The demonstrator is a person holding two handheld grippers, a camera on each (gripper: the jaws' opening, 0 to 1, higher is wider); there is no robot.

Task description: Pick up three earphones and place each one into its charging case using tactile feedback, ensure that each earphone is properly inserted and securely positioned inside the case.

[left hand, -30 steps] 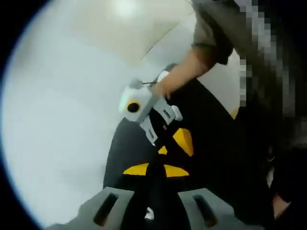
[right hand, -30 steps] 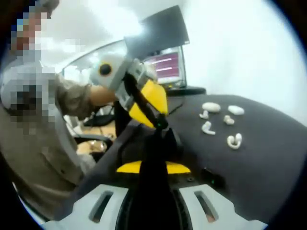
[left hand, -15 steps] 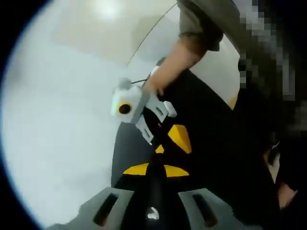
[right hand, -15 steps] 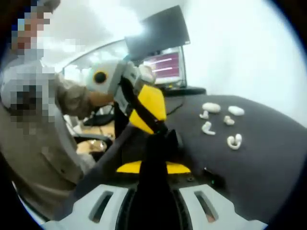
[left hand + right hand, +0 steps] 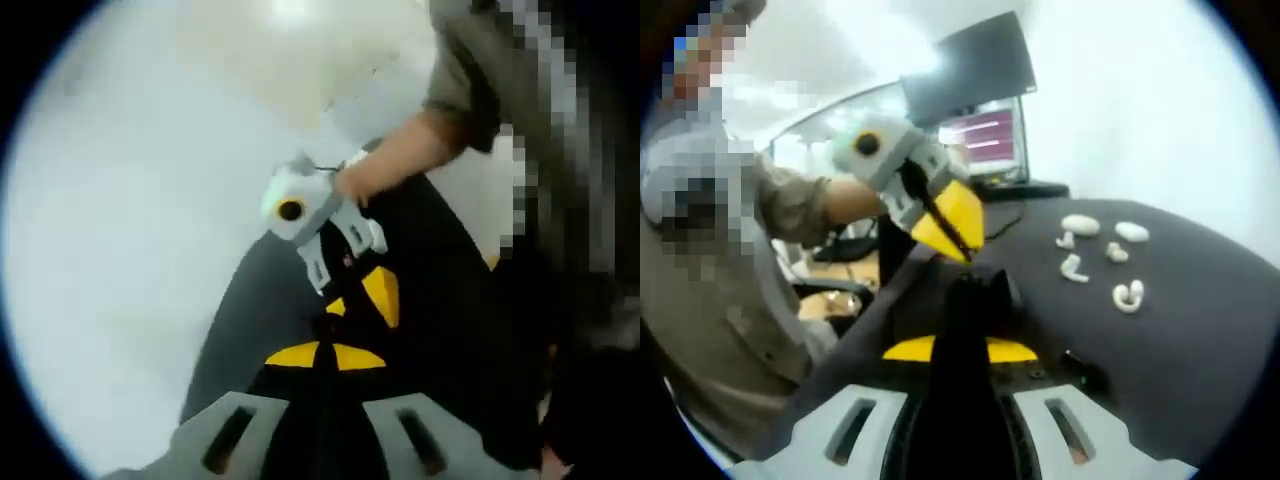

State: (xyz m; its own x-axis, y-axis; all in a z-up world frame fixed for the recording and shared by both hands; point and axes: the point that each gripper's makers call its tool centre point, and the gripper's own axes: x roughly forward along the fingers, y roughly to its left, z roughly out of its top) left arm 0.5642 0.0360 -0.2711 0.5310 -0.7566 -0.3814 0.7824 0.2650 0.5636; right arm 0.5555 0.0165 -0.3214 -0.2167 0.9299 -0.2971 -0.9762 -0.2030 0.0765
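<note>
On the black table, to the right, lie several white earphones and oval cases: two oval cases at the back, and earphones nearer. My right gripper rises over the table's left part with its black jaws together. The left gripper comes in from the left, held by a hand, its yellow jaws together and its tip just above my right jaws. In the left gripper view, my left gripper points at the right gripper, tip near tip. Nothing shows between either pair.
A person in a grey-brown shirt stands close on the left. A monitor with a lit screen stands behind the table's far edge. A white wall runs behind the table.
The left gripper has tilted and lifted a little, so its tip sits slightly higher above my right jaws. A small white speck low between the left jaws no longer shows.
</note>
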